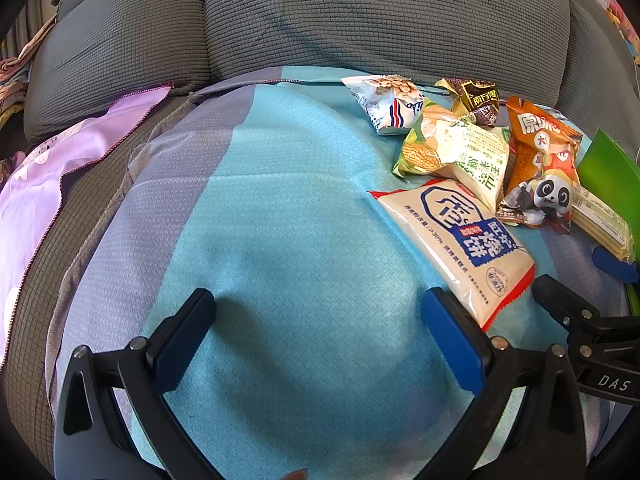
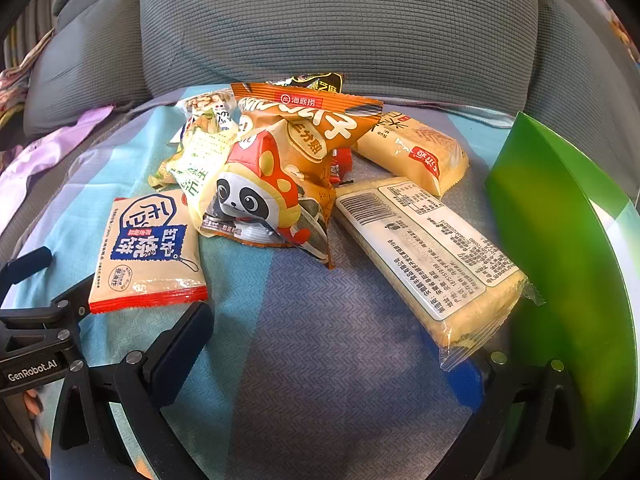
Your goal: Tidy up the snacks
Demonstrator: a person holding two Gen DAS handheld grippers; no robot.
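Nothing looked sorted yet: the crinkly foil snack packets lay heaped on the blue-striped woven cloth beside the green cardboard box. My left gripper and right gripper both hovered spread wide, holding nothing.

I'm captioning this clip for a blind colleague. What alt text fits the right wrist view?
A heap of snack packets lies on a blue striped cloth over a grey sofa, topped by an orange panda bag. The open right gripper sits below, its right finger under a long clear-wrapped biscuit pack; a green box stands right.
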